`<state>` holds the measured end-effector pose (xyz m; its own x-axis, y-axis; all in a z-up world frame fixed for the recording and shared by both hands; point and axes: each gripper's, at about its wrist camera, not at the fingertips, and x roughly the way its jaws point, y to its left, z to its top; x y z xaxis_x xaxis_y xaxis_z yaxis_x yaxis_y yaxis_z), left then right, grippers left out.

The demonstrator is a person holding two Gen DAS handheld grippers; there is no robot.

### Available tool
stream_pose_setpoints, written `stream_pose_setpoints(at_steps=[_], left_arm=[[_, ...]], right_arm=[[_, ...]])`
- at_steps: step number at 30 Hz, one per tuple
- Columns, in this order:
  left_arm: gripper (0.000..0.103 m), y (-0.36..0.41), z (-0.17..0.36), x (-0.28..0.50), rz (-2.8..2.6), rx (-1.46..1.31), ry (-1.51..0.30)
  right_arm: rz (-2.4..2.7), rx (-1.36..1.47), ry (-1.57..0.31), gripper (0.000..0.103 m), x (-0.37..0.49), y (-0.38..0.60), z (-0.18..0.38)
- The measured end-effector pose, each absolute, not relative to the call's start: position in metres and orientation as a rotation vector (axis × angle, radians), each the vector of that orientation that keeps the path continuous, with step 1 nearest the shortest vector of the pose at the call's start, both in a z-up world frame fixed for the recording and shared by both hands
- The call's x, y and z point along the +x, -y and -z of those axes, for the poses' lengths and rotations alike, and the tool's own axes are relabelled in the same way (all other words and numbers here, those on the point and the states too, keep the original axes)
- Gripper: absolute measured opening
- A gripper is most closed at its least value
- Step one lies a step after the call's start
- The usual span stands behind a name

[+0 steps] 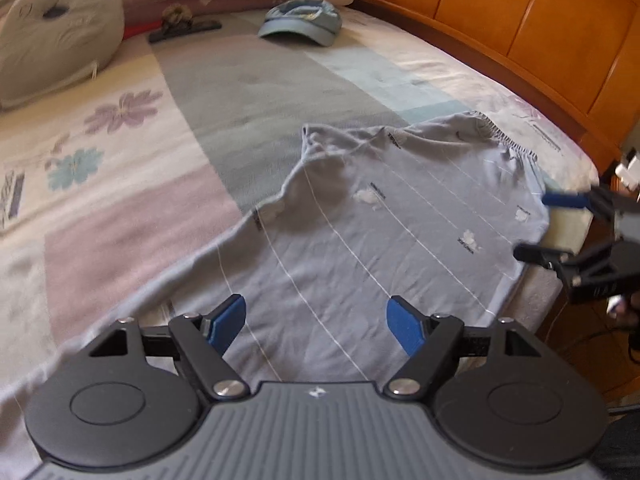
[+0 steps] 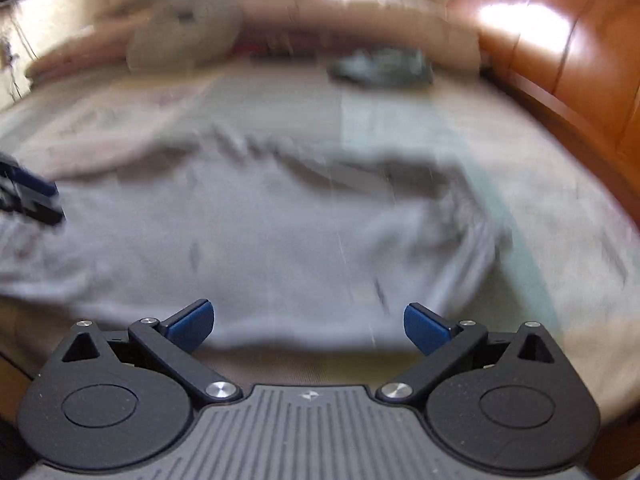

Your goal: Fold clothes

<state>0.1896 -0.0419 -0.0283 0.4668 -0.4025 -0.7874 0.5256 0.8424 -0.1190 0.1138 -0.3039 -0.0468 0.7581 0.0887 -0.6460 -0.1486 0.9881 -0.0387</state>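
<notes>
Two wrist cameras looked down over the bed (image 1: 120,200).
Both closely shared the grey garment (image 1: 380,240).

The picture is blurry, but the right gripper (image 2: 309,325) has its blue fingers (image 2: 191,322) wide apart with nothing between them, over the near edge of a grey cloth (image 2: 256,248) spread on the bed (image 2: 540,208), below a cap (image 2: 382,66).

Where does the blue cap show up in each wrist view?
Left wrist view: the blue cap lies at top centre, on the far part of the bed, near the rolled quilt.
Right wrist view: the cap is a blurred dark shape at upper right of centre.
Shared landmark: the wooden headboard runs along the right side in both.
</notes>
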Motion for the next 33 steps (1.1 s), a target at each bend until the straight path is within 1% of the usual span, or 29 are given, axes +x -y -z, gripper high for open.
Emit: stream_pose_setpoints(at_steps=[3, 5, 7, 9, 12, 17, 20, 22, 26, 29, 33], left_arm=[[0.078, 0.038, 0.024, 0.188, 0.583, 0.182, -0.901], [0.078, 0.03, 0.022, 0.186, 0.582, 0.198, -0.891], [0.078, 0.014, 0.021, 0.182, 0.567, 0.209, -0.891], [0.078, -0.004, 0.02, 0.179, 0.54, 0.23, -0.898], [0.078, -0.033, 0.016, 0.172, 0.509, 0.271, -0.891], [0.079, -0.082, 0.016, 0.16, 0.48, 0.268, -0.898], [0.079, -0.111, 0.023, 0.153, 0.444, 0.219, -0.914], [0.079, -0.131, 0.03, 0.148, 0.404, 0.181, -0.93], [0.078, -0.17, 0.041, 0.14, 0.317, 0.116, -0.951], [0.079, -0.192, 0.037, 0.138, 0.281, 0.077, -0.92], [0.079, -0.209, 0.037, 0.137, 0.218, 0.076, -0.904]], right_arm=[[-0.163, -0.079, -0.692, 0.103, 0.128, 0.282, 0.05], [-0.153, -0.073, -0.768, 0.103, 0.136, 0.273, 0.064], [-0.136, -0.028, -0.747, 0.103, 0.126, 0.277, 0.075], [-0.133, -0.056, -0.756, 0.103, 0.118, 0.276, 0.075], [-0.063, -0.056, -0.834, 0.103, 0.118, 0.269, 0.064], [-0.133, -0.1, -0.728, 0.103, 0.118, 0.221, 0.039], [-0.189, -0.161, -0.743, 0.103, 0.132, 0.187, 0.046], [-0.198, -0.192, -0.798, 0.103, 0.14, 0.175, 0.06], [-0.162, -0.111, -0.853, 0.103, 0.142, 0.18, 0.058], [-0.195, -0.138, -0.801, 0.103, 0.145, 0.166, 0.041], [-0.36, -0.13, -0.752, 0.103, 0.158, 0.12, 0.023]])
